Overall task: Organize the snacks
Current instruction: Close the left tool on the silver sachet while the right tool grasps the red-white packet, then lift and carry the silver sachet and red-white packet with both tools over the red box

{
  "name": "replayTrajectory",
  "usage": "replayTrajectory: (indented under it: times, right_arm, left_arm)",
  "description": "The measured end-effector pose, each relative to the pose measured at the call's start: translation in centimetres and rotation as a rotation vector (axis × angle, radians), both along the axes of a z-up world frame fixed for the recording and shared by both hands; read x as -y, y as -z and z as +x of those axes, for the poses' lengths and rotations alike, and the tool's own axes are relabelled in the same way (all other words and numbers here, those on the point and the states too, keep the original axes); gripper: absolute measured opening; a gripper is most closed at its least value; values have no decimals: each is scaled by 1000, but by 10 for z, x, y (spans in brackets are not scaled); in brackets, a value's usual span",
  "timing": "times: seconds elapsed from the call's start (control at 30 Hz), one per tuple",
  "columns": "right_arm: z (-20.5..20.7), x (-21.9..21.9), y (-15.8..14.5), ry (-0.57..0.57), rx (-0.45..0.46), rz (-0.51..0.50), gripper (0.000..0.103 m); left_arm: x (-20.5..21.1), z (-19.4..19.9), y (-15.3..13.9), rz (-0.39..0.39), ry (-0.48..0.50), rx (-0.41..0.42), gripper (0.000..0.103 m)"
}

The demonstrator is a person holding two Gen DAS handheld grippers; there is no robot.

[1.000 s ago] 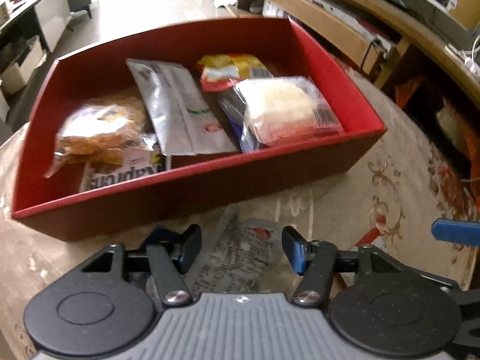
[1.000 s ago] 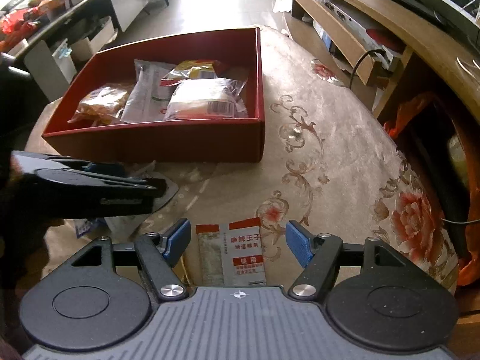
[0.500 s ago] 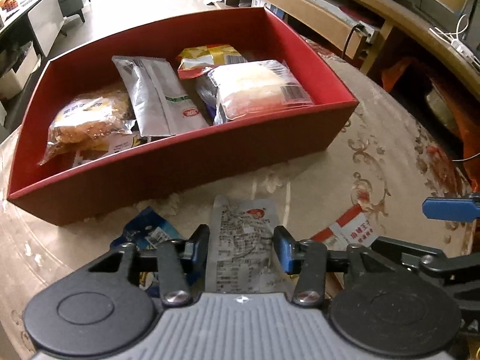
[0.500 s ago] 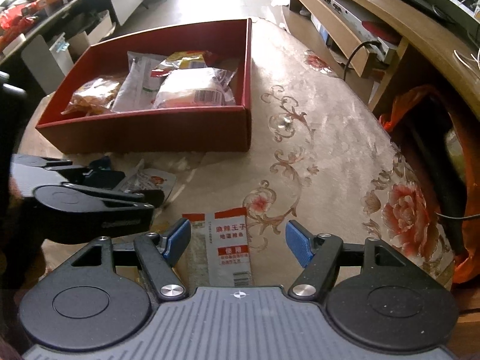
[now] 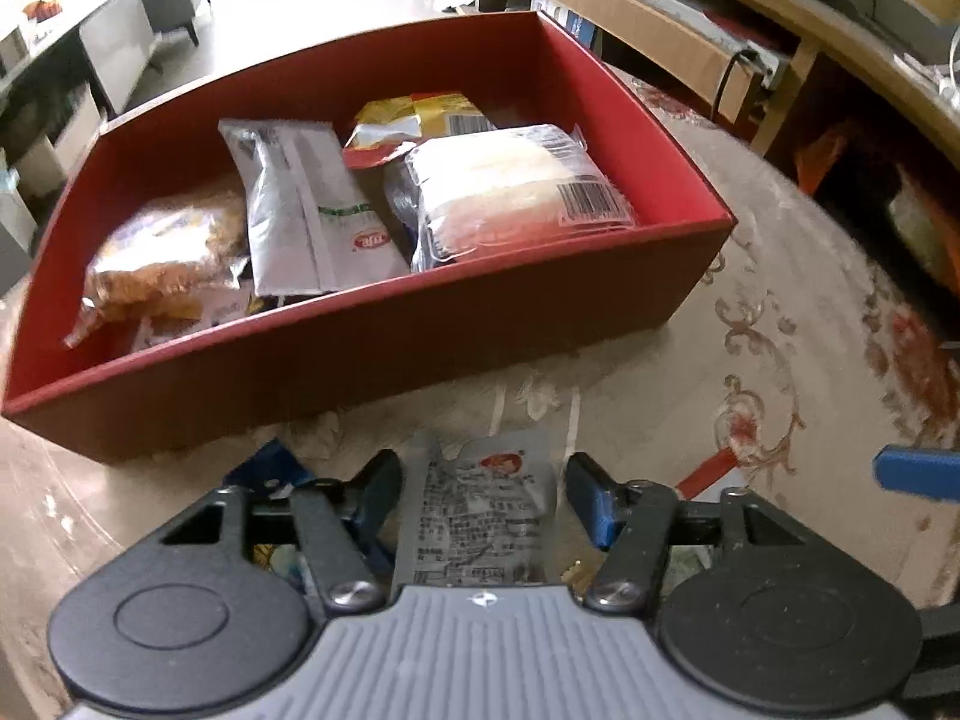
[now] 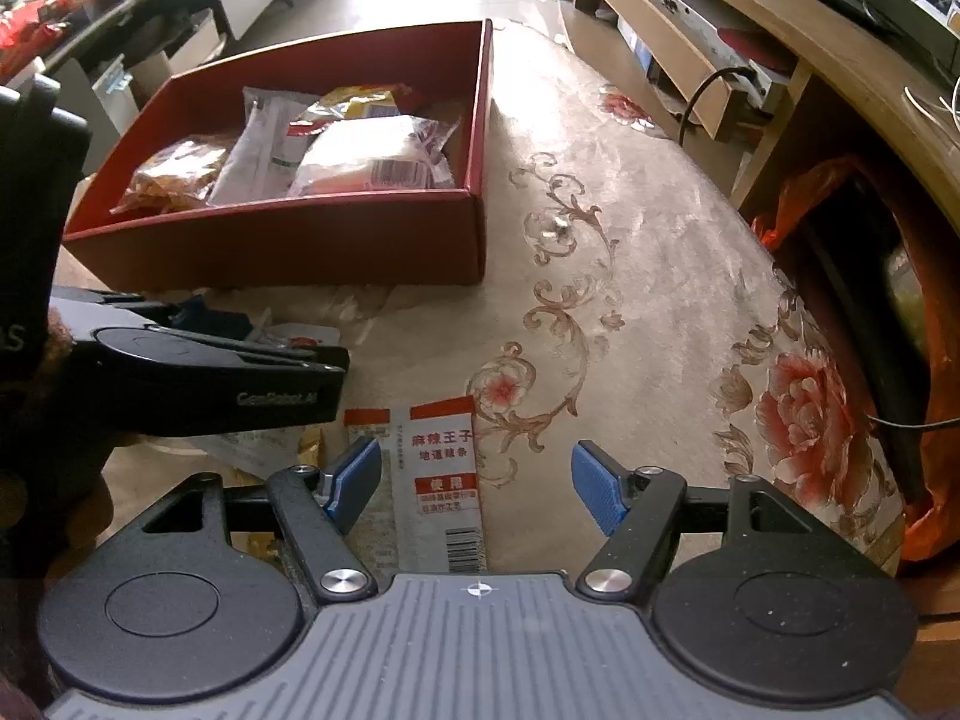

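Left tongs [image 5: 483, 489]: released, straddling a clear printed snack packet [image 5: 480, 516] near the red cardboard box [image 5: 384, 354].
Right tongs [image 6: 477, 483]: released over a red-and-white sachet [image 6: 441, 480].

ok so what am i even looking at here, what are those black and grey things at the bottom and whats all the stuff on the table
Those are two hand-held grippers; a person holds one in each hand, and each carries a camera looking forward along its two blue-padded fingers. One picture comes from the left gripper, the other from the right gripper.

On the beige floral tablecloth stands an open red cardboard box already holding several wrapped snacks, such as a silver foil packet and a clear-wrapped pale cake.

Nothing is gripped yet. The left gripper's open fingers sit either side of a clear printed sachet; the right gripper's open fingers sit around a red-and-white flat packet. A blue wrapper lies beside the sachet.
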State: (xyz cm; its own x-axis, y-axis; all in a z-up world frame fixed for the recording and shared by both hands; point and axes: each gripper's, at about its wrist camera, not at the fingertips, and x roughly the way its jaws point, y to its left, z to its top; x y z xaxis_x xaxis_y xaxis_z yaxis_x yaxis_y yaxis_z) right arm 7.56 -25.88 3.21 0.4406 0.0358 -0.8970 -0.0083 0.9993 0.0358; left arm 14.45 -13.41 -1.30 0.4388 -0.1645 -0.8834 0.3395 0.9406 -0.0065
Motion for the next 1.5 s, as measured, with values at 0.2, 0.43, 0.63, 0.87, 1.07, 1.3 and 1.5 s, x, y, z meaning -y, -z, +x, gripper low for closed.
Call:
replayTrajectory:
  times: [0.2,0.43,0.63,0.87,1.07,1.3,1.5]
  right_arm:
    - [-1,4,0,4,-4,-3,76]
    - [-5,2,4,-25,-19,1,76]
    - [-3,-7,16,-48,-62,17,76]
    - [-1,-24,38,-90,-124,-21,79]
    - [-5,-31,38,-109,-105,-65,71]
    - [-11,-36,35,-121,-79,-90,59]
    - [-16,-41,28,-121,-56,-95,55]
  left_arm:
    - [-6,-8,-4,10,-6,-4,54]
    - [-31,-24,-24,-45,-11,7,54]
    - [-43,-39,-20,-81,-17,-40,54]
    - [-45,-48,-7,-67,-5,-76,55]
    - [-51,-45,-3,-61,-15,-87,62]
    - [-54,-52,-4,-40,-8,-75,57]
    - [-57,-59,-6,-44,-5,-66,56]
